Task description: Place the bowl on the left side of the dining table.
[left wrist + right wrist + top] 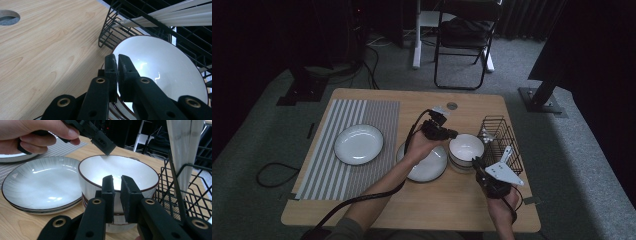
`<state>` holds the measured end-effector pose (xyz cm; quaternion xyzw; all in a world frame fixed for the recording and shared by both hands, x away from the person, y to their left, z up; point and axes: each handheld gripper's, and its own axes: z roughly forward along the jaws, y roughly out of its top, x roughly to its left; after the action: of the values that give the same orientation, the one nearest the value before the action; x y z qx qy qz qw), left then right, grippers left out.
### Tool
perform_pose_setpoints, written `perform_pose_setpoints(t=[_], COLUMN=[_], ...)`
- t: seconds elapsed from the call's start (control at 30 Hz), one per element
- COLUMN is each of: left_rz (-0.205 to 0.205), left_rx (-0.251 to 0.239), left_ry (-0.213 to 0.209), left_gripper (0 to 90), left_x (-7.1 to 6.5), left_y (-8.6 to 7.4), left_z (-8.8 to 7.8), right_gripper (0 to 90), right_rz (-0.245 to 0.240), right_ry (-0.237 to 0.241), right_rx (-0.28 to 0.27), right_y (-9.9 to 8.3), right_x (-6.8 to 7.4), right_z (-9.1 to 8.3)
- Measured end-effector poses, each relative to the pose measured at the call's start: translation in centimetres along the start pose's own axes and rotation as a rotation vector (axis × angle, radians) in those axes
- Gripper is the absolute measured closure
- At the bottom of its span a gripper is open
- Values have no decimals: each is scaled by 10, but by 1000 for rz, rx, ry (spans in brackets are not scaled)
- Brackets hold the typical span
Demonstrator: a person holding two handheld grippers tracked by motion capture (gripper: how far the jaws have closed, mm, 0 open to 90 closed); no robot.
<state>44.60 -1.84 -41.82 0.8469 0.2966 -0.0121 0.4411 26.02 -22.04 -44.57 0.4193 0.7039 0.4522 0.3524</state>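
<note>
**Two claws on one bowl: far rim pinched, near rim in the gap**

The left gripper [451,134] is clamped on the far rim of the top bowl [466,147]. In the left gripper view its jaws stand almost together, with the thin brown-edged rim between them, so I read that as a real pinch on the rim. The right gripper [477,163] sits on the person's side of the same bowl. In the right gripper view its jaws have a narrow gap between them, and the near wall of the bowl [117,173] lies right behind that gap. I can't say the pads press on it; it looks loose to me.

So here's the relation that matters: the bowl lies straight ahead of the right claw, just past its tips, with the left gripper [101,141] opposite, on the rim across from it. The left hand is the one that has it.

Containers now. The top bowl is empty and nests on at least one more bowl [117,220] beneath it. Just left of the stack, a stack of shallow plates [40,185], also empty. One more plate [358,144] sits alone on the striped placemat [382,112]. To the bowl's right stands the black wire rack [502,137], with a white piece [186,147] standing upright in it.
</note>
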Motion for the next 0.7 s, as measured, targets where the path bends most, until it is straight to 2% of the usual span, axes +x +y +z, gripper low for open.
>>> perform_pose_setpoints(t=[0.1, 0.2, 0.33, 0.43, 0.7], left_rz=[1, -1, -2, -2, 11], left_rx=[-2, -1, -7, -16, -29], left_ry=[-1, 0, -5, -12, -25], left_gripper=[862, 860, 854, 849, 791], left_x=[0, 0, 0, -1, -5], left_y=[0, 0, 0, 1, 1], left_z=[0, 0, 0, -2, -2], right_gripper=[808, 808, 827, 833, 834], right_rz=[21, 12, 9, 30, 16], right_ry=[5, -7, -15, -11, -22], right_rx=[-31, -47, -19, -24, -41], right_y=[1, 7, 5, -2, -8], right_x=[-1, -3, -4, -4, -2], right_z=[-2, -2, 5, 6, 8])
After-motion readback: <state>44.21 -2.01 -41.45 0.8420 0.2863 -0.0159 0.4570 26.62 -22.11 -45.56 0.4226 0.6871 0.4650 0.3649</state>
